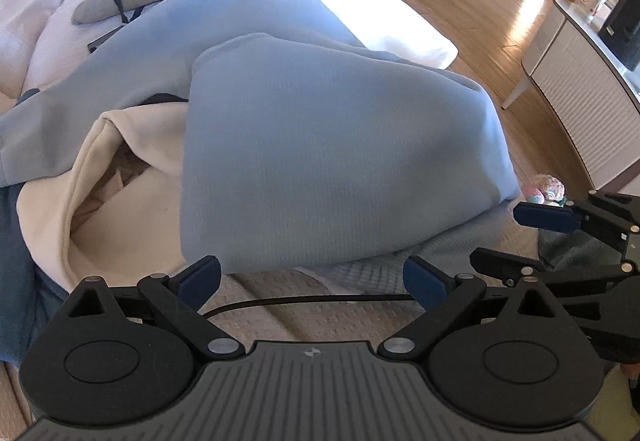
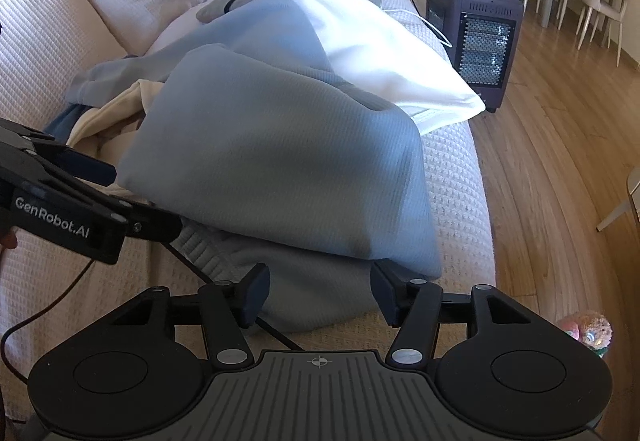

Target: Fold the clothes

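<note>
Two sets of tongs are in my hands, and both point down at a cream textured sofa that fills most of what I see, with a wooden floor beside it. On the sofa cushions lies the pale blue garment, folded over on itself into a thick bundle, its near edge just ahead of my fingers. A white cloth lies behind it, partly under it, reaching the sofa's edge. A cream garment is tucked under the blue one on its left side. A dark heater stands on the floor past the sofa.

My left gripper stands wide open with nothing between its blue pads, just short of the blue bundle's near edge. My right gripper is about half open; the lower layer of blue cloth lies between its fingers, but the pads do not press on it. A thin black cable runs across the cushion under my left fingers.
</note>
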Available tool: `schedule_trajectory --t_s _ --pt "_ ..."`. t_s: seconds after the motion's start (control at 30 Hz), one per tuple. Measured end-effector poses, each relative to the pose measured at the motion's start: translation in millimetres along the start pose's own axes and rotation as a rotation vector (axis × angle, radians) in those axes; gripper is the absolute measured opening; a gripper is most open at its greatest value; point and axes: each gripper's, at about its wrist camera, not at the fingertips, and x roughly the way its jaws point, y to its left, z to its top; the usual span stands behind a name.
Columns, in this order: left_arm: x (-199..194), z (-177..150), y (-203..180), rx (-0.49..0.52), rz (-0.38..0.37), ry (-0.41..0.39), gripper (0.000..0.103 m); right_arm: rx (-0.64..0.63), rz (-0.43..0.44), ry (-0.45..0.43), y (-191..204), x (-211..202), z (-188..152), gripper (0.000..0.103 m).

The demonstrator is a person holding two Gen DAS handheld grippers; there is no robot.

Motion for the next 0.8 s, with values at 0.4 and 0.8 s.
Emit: schedule_trajectory --t_s 0.4,0.8 --pt "-1 -1 -6 0.017 0.011 -0.002 0.098 0.000 -0.001 -0.003 1 0 0 0.058" --pt "-3 0 -14 0.058 0.034 -0.008 0.098 -0.001 -0.001 -0.002 0 0 -1 0.058"
